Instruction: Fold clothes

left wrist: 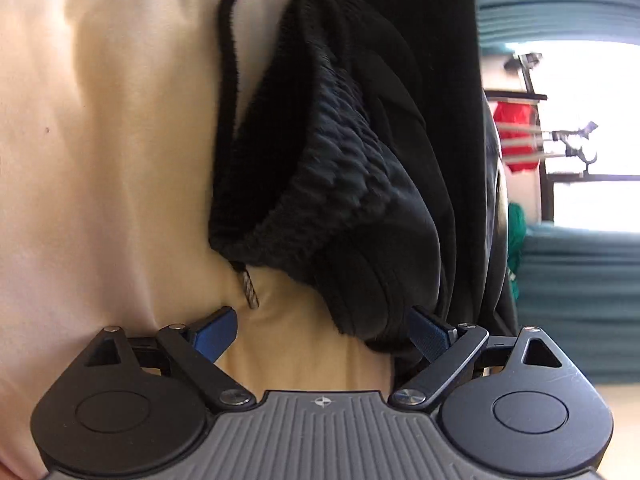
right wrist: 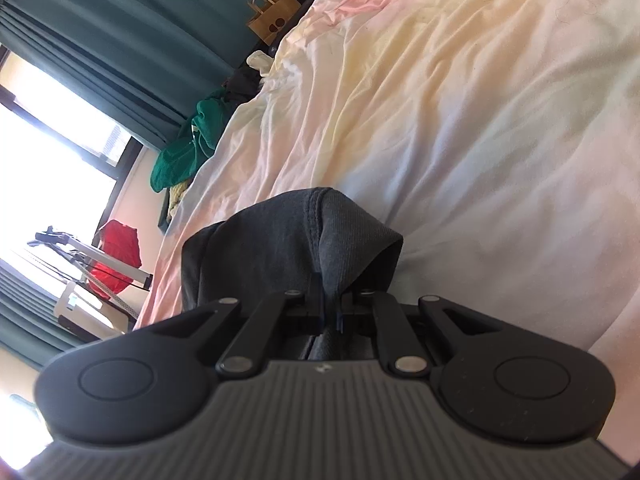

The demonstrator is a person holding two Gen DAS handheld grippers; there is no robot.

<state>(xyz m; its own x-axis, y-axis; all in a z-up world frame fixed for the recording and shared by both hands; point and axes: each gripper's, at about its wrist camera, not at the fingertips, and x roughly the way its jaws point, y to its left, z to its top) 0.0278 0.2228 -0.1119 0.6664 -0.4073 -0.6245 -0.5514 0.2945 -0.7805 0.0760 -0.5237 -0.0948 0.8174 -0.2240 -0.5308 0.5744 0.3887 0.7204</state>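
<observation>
Rumpled pale bedsheet under two handheld grippers folding dark clothes.

Left gripper: jaws spread wide, black pants with ribbed waistband and drawstring lying between and ahead, one pad touching the cloth. Right gripper: jaws pressed together, pinching a fold of grey fabric. Beyond: teal curtains, green clothing, paper bag.

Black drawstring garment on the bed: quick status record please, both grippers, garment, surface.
garment: black drawstring garment with ribbed waistband, bunched on the sheet
left gripper: open, blue pads apart, garment edge by one pad, not clamped
right gripper: shut on a fold of dark grey fabric
surface: pale cream bedsheet, wrinkled
fold: not yet done
</observation>
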